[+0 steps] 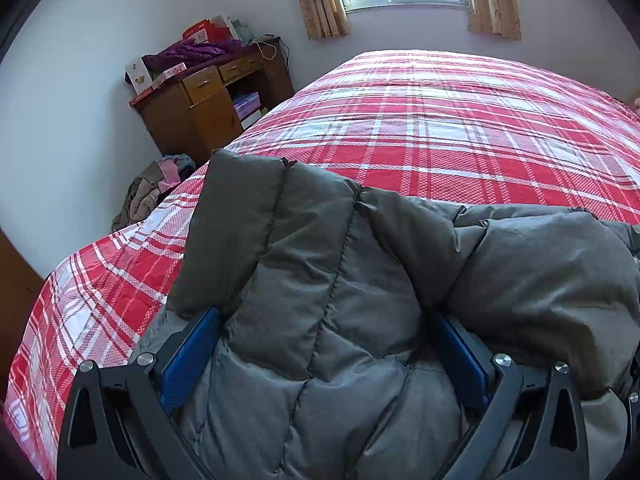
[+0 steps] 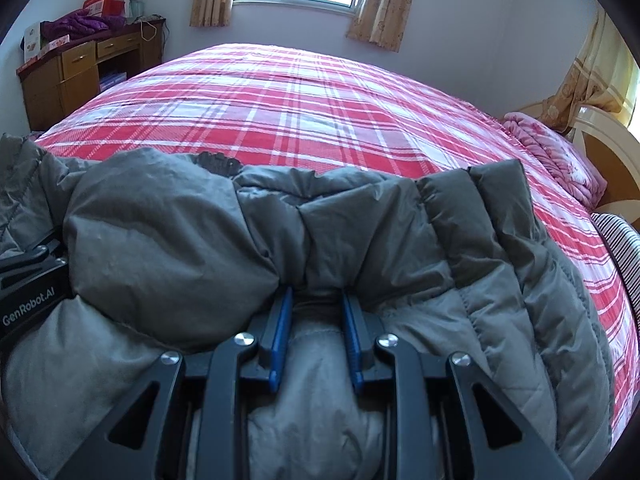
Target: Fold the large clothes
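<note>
A wide bed covered with a red, pink and white plaid cotton spread (image 1: 440, 120) fills most of both views, running back toward a pale wall under a bright window with tan patterned curtains (image 1: 494, 0). On its near edge lies a bulky grey quilted down jacket (image 1: 320, 280), puffy and bunched, with one padded panel standing up at the left of the left wrist view and thick folds heaped across the front of the right wrist view (image 2: 160, 232). The left gripper (image 1: 324, 356), black with blue pads, has its fingers spread wide, a broad swell of the jacket filling the gap between them. The right gripper (image 2: 316, 320) has its blue pads drawn close together, pinching a narrow ridge of the jacket's fabric. Beyond the bed's far left corner stands a brown wooden desk with drawers (image 1: 200, 96), a purple puffy garment (image 1: 188, 52) piled on top. A crumpled pink floral quilt (image 2: 552, 152) lies at the bed's right end.
</note>
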### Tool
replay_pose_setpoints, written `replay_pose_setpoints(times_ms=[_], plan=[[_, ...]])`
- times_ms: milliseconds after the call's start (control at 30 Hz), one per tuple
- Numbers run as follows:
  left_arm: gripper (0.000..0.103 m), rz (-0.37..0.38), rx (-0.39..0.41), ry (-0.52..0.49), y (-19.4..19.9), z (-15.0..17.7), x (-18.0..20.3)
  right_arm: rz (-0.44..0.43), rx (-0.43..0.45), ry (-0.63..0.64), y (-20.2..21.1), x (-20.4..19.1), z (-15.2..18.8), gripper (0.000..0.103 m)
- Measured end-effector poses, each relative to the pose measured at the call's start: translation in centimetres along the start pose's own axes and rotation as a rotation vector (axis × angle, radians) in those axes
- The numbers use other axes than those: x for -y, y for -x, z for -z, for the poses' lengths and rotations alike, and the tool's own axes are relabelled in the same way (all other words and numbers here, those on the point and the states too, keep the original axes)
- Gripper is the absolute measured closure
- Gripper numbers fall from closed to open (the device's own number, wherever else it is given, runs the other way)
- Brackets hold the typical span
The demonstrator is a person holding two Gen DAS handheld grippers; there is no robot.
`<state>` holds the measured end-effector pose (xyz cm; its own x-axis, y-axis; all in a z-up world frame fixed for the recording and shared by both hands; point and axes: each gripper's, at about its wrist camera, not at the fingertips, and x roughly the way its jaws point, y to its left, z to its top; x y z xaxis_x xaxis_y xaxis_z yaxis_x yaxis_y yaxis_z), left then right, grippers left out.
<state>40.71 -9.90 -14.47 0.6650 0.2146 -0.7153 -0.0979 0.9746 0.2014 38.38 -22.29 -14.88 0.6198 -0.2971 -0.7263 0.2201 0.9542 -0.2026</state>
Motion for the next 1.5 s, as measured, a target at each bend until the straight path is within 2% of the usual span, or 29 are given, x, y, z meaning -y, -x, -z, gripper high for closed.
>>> replay_pose_setpoints(times_ms=[233, 367, 500, 533, 600, 667, 700, 767, 800, 833, 867, 900, 1000, 1100, 1233, 1367, 1500], plan=[[0.001, 0.001, -0.003, 0.000, 0.0, 0.0, 0.0, 0.001, -0.001, 0.001, 0.0, 0.0, -0.1, 0.075], [0.001, 0.018, -0.030, 0.006, -0.3, -0.2, -0.2, -0.002, -0.001, -0.002, 0.0, 0.0, 0.0, 0.075], [0.001, 0.121, -0.161, -0.039, 0.9, -1.9, -1.4, -0.017, -0.012, 0.002, 0.2, 0.2, -0.3, 0.073], [0.001, 0.157, -0.143, -0.025, 2.7, -2.3, -2.4, -0.039, -0.020, 0.013, 0.7, 0.6, -0.4, 0.070], [0.001, 0.195, -0.048, -0.004, 6.9, -2.3, -4.6, -0.061, -0.005, -0.013, 2.6, 1.5, -0.4, 0.049], [0.001, 0.216, 0.067, 0.017, 10.9, -1.1, -6.8, -0.097, 0.067, -0.068, 6.4, 2.1, 0.1, 0.033], [0.001, 0.222, 0.100, 0.024, 11.8, -0.4, -7.3, -0.110, 0.118, -0.076, 8.4, 2.0, 0.4, 0.029], [0.001, 0.213, 0.131, 0.028, 12.1, 1.6, -7.9, -0.123, 0.199, -0.066, 11.6, 1.1, 1.4, 0.029], [0.001, 0.190, 0.127, 0.024, 11.6, 2.2, -7.7, -0.136, 0.210, -0.050, 12.4, 0.4, 1.9, 0.029], [0.001, 0.161, 0.117, 0.015, 10.9, 3.0, -7.6, -0.140, 0.206, -0.039, 12.5, -0.3, 2.3, 0.029], [0.001, 0.134, 0.101, 0.003, 10.0, 3.6, -7.4, -0.130, 0.193, -0.026, 12.2, -0.9, 2.7, 0.034], [0.001, 0.111, 0.087, -0.003, 9.1, 4.0, -7.1, -0.102, 0.172, -0.005, 11.5, -1.7, 3.2, 0.043], [0.001, 0.076, 0.049, -0.010, 6.6, 5.3, -6.5, -0.084, 0.093, 0.013, 8.6, -2.4, 4.6, 0.044], [0.001, 0.105, 0.076, 0.033, 5.8, 6.3, -6.9, -0.031, 0.121, 0.088, 7.9, -3.6, 5.6, 0.042], [0.001, 0.105, 0.096, 0.045, 5.7, 6.7, -6.9, -0.017, 0.080, 0.114, 6.5, -4.3, 5.5, 0.042], [0.001, 0.116, 0.086, 0.046, 5.6, 6.5, -7.0, 0.015, 0.082, 0.141, 6.1, -4.9, 5.7, 0.042], [0.001, 0.127, 0.094, 0.068, 7.4, 6.4, -8.7, 0.015, 0.084, 0.139, 6.3, -4.7, 5.9, 0.042]])
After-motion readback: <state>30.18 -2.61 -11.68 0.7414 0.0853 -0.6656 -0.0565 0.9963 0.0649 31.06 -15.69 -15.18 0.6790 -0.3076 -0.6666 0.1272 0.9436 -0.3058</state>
